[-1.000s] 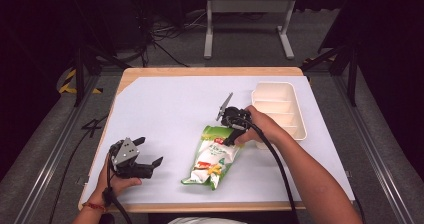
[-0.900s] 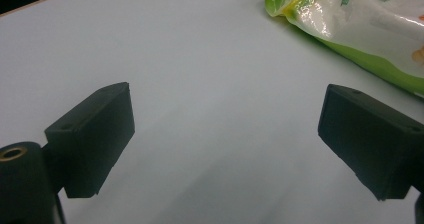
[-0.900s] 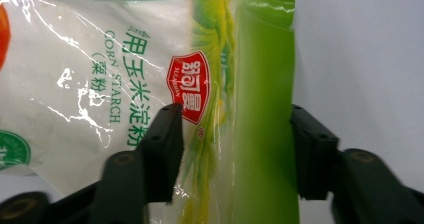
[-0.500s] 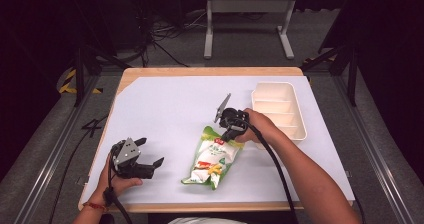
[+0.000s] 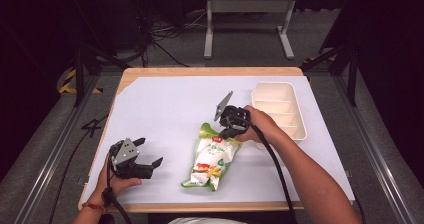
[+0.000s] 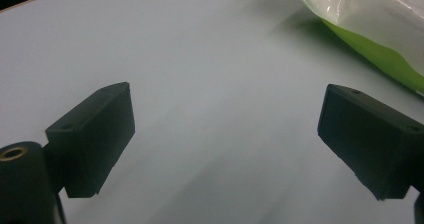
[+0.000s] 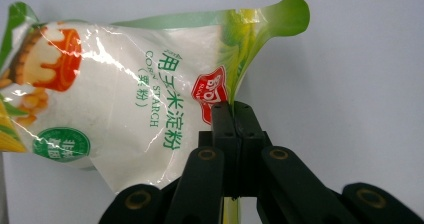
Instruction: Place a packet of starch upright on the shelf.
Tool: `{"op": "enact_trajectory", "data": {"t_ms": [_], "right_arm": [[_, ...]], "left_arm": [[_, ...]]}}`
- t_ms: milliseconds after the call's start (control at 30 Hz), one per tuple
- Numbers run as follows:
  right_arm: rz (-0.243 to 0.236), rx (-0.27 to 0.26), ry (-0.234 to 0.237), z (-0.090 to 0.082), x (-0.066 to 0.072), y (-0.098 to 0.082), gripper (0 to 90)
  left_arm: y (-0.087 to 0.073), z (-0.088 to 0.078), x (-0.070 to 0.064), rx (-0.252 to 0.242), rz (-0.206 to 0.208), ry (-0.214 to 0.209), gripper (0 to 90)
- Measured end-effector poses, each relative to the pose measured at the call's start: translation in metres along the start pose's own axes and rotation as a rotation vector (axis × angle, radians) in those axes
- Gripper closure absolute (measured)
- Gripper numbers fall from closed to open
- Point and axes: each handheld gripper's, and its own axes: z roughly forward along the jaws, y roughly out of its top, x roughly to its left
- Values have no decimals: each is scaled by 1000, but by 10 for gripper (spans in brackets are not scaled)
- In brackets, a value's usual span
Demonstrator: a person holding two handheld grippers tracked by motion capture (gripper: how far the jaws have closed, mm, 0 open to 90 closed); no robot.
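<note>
Right gripper (image 5: 228, 132) on starch bag (image 5: 212, 156)

Wooden table (image 5: 150, 73), white sheet (image 5: 165, 114) over it; starch bag (image 5: 212, 159), divided tray (image 5: 280, 109) on sheet.

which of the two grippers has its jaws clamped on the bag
The right gripper, pinching the corn starch bag at its top edge; the left gripper stands open over bare table.

A wooden table (image 5: 210, 72) under a white sheet (image 5: 165, 114) — dark room, grey floor (image 5: 40, 149), metal stand (image 5: 247, 4) behind.
</note>
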Motion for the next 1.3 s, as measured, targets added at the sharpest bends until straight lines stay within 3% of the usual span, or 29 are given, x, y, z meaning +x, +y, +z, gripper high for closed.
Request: {"op": "enact_trajectory", "data": {"t_ms": [233,633,933,1300], "right_arm": [[-46,-81,-27,-26,10,11,900],[-117,-134,-142,-57,16,17,900],[-126,-156,-201,-77,15,13,900],[-93,-181,-313,-103,6,7,900]], "left_arm": [[0,-2,1,-4,-2,1,89],[0,-1,0,-2,-3,1,89],[-1,-1,2,1,-8,3,89],[-1,-2,2,-2,-14,-3,89]]}}
